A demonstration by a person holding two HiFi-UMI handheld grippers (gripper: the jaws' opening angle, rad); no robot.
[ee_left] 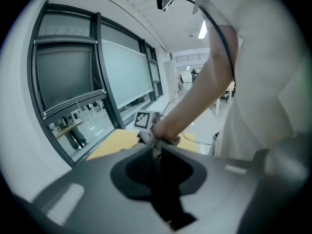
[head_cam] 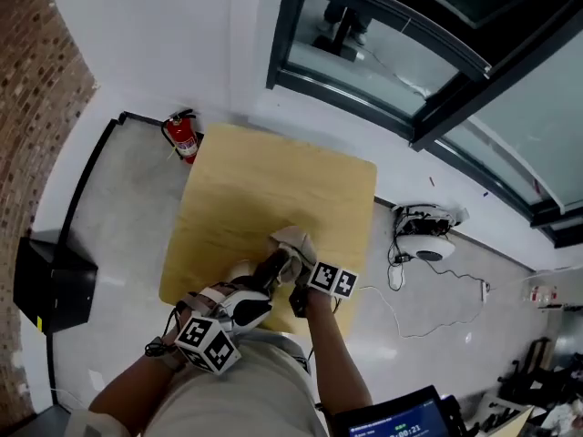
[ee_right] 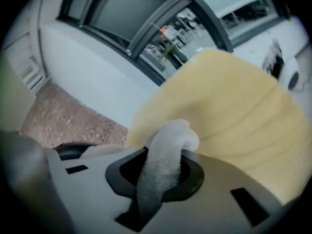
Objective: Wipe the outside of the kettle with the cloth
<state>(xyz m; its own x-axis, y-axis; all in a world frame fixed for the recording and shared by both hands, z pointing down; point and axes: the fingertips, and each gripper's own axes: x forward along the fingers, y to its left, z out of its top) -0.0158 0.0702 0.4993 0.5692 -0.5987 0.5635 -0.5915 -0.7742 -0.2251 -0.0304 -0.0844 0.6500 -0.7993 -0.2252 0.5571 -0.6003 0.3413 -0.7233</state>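
Observation:
A pale fluffy cloth (ee_right: 168, 140) is bunched between the jaws of my right gripper (ee_right: 161, 167), which is shut on it. In the head view the cloth (head_cam: 293, 240) lies over the near edge of the wooden table (head_cam: 273, 180), in front of my right gripper (head_cam: 297, 260). A whitish rounded body, apparently the kettle (head_cam: 240, 271), sits just left of it. My left gripper (head_cam: 271, 269) points at that spot. In its own view my left gripper (ee_left: 158, 172) shows a dark gap between parted jaws, and I cannot make out anything in the gap.
A red fire extinguisher (head_cam: 182, 137) stands by the wall behind the table. A black box (head_cam: 50, 285) sits on the floor at left. A white device with cables (head_cam: 424, 235) lies on the floor at right. Dark-framed glass panels (head_cam: 410, 71) run behind.

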